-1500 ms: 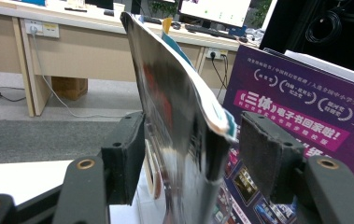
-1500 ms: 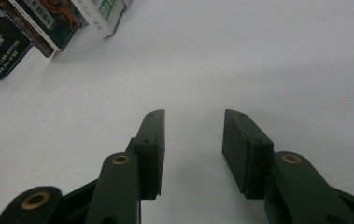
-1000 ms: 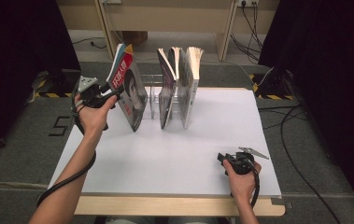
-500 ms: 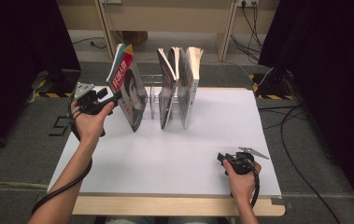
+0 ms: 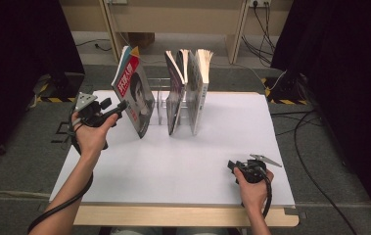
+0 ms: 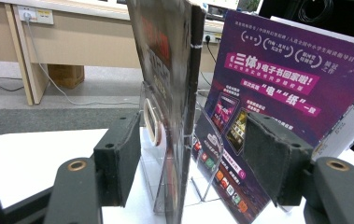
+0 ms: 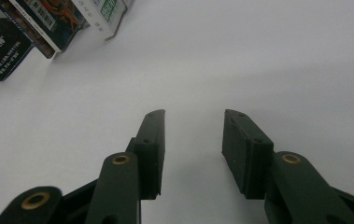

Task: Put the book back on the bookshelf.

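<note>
A thin glossy paperback with a red cover and a portrait (image 5: 135, 95) stands tilted at the left end of a clear acrylic book rack (image 5: 159, 100) on the matte white table top (image 5: 183, 161), with the left gripper (image 5: 122, 105) just beside it, jaws wide apart astride its edge, pads clear of both covers. Three more paperbacks (image 5: 188, 88) lean upright in the rack to its right. Near the front edge the right gripper (image 5: 232, 166) rests half open and empty, with grey floor, cables and pale wooden desks beyond.
</note>
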`<state>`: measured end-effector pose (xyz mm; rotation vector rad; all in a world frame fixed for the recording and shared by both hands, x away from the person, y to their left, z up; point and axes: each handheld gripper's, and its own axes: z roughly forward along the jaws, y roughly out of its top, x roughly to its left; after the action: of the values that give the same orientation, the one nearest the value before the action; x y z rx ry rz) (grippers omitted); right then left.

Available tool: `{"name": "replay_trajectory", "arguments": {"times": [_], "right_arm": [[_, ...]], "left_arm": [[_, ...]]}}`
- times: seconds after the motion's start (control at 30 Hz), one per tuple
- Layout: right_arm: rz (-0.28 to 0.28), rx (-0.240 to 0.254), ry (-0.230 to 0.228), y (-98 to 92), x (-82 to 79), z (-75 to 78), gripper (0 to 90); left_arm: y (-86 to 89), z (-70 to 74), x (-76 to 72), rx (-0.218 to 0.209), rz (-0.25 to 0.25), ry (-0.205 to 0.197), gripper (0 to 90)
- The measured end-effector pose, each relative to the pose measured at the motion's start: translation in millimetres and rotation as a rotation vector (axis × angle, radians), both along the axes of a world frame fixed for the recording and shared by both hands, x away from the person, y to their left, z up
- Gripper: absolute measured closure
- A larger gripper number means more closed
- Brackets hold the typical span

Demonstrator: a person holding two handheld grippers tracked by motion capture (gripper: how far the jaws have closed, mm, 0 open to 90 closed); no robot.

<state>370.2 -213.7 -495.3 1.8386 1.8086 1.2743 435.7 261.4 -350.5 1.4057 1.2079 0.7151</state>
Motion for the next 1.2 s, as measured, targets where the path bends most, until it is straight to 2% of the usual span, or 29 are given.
{"name": "replay_trajectory", "arguments": {"times": [0.43,0.77,1.1,1.2], "right_arm": [[0.000,-0.008,-0.005,-0.6,0.0,0.1,60.2],[0.000,-0.003,-0.003,0.0,-0.2,0.3,60.1],[0.000,-0.004,-0.005,0.4,-0.4,0.6,60.1],[-0.001,-0.003,-0.004,0.7,-0.6,0.7,60.1]], "left_arm": [[2.8,-9.8,-11.9,-0.010,-0.010,0.016,36.5],[5.4,-18.6,-24.7,-0.003,-0.017,0.024,35.1],[10.9,-26.1,-33.9,-0.005,-0.011,0.025,34.6],[15.0,-32.6,-39.2,-0.006,-0.005,0.031,34.6]]}}
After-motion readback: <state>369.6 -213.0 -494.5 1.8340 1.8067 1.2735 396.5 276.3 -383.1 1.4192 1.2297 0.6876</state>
